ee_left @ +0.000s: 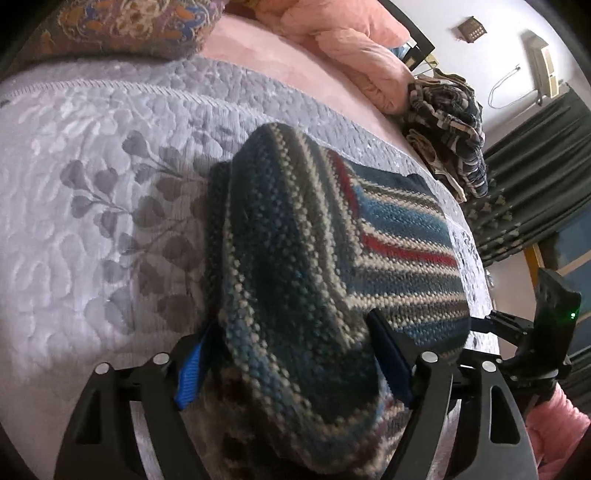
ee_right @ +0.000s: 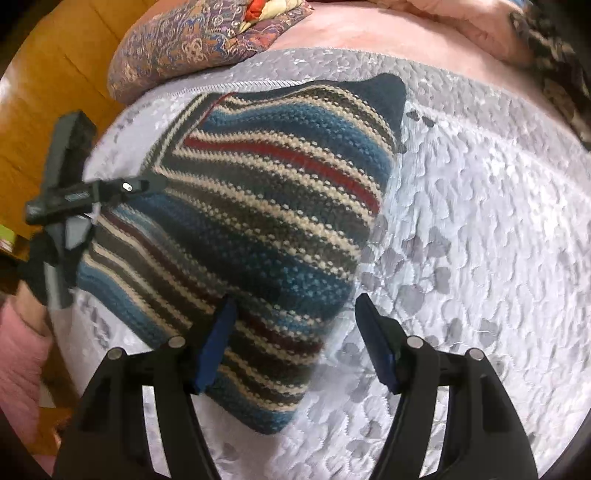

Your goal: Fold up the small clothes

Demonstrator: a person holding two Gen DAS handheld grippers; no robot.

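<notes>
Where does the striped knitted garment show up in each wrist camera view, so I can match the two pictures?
Left wrist: the striped knitted garment fills the centre and lower middle, between the left gripper fingers.
Right wrist: it lies centre-left, its lower corner between the open right gripper fingers.
Shared landmark: the paisley cushion at the top of both views, on the lilac quilted bedspread.

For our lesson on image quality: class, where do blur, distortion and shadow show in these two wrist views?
Left wrist view: the striped knit garment smears near the lens and casts a shadow on the lilac bedspread; fisheye bends the edges. Right wrist view: the corners blur, and the bedspread bulges.
</notes>
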